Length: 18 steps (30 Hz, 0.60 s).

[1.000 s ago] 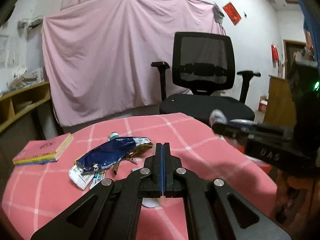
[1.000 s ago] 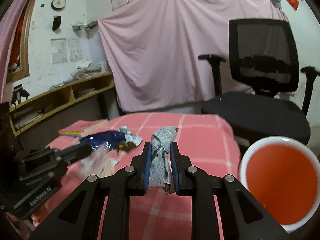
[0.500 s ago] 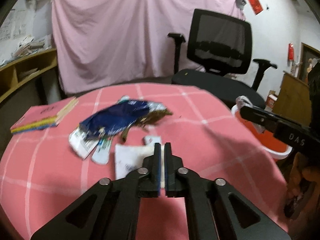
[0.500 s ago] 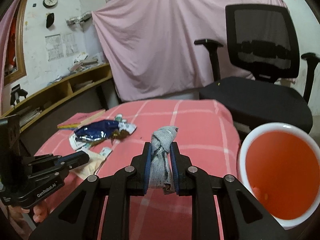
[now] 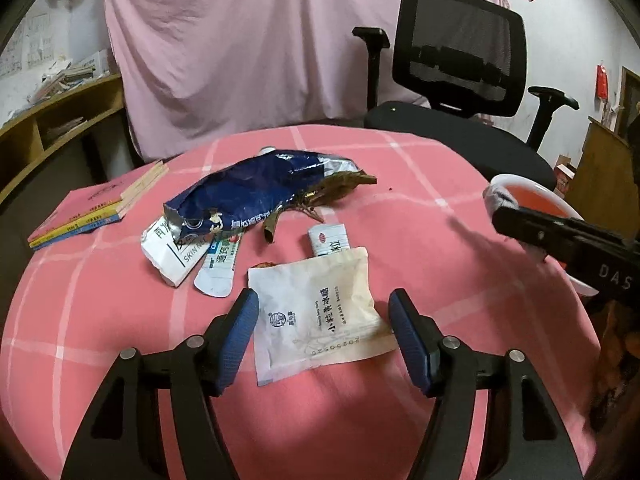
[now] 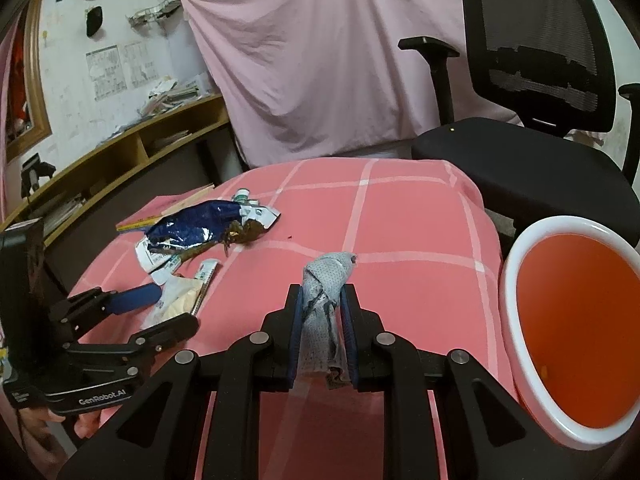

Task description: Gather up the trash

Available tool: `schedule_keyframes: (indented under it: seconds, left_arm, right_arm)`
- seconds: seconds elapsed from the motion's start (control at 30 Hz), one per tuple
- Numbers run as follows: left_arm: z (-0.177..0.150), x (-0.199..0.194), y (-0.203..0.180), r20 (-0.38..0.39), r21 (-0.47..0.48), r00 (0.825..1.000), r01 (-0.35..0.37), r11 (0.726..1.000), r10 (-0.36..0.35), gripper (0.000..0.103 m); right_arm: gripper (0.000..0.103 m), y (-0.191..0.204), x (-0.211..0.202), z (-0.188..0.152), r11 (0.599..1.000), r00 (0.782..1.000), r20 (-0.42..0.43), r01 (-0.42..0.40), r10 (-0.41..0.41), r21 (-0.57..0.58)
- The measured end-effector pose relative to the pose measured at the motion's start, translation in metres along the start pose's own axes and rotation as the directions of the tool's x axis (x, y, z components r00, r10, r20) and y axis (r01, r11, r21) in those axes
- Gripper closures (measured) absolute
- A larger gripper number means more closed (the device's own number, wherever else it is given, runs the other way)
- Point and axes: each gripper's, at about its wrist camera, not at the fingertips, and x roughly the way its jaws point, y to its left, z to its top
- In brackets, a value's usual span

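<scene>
The left gripper (image 5: 322, 332) hangs low over the pink checked tablecloth (image 5: 420, 208), its jaws opening around a flat white sachet (image 5: 316, 316) without touching it. Best to straddle one edge squarely before closing. The right gripper (image 6: 322, 332) pinches a crumpled grey wipe (image 6: 324, 312) beside the orange bin (image 6: 576, 320). Farther off lies a blue snack bag (image 5: 256, 196).
</scene>
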Motion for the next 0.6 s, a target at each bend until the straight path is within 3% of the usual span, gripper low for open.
schedule_keyframes:
  seconds: [0.07, 0.2, 0.6]
  left_arm:
    - [-0.0008, 0.0000, 0.0029, 0.003, -0.010, 1.000, 0.013, 1.000, -0.013, 0.046]
    - [-0.0004, -0.0007, 0.0052, 0.006, -0.026, 0.998, 0.059, 0.998, -0.059, 0.063]
    - [0.0026, -0.0014, 0.0034, 0.007, -0.019, 0.994, 0.106, 0.994, -0.106, 0.085]
  right_arm:
    - [0.086, -0.0003, 0.0010, -0.0003, 1.000, 1.000, -0.007, -0.002, 0.002, 0.002]
    - [0.086, -0.0012, 0.0048, -0.0001, 1.000, 1.000, -0.024, -0.007, 0.007, 0.010]
    - [0.086, -0.0016, 0.0087, -0.0032, 1.000, 0.998, -0.056, -0.016, 0.017, 0.020]
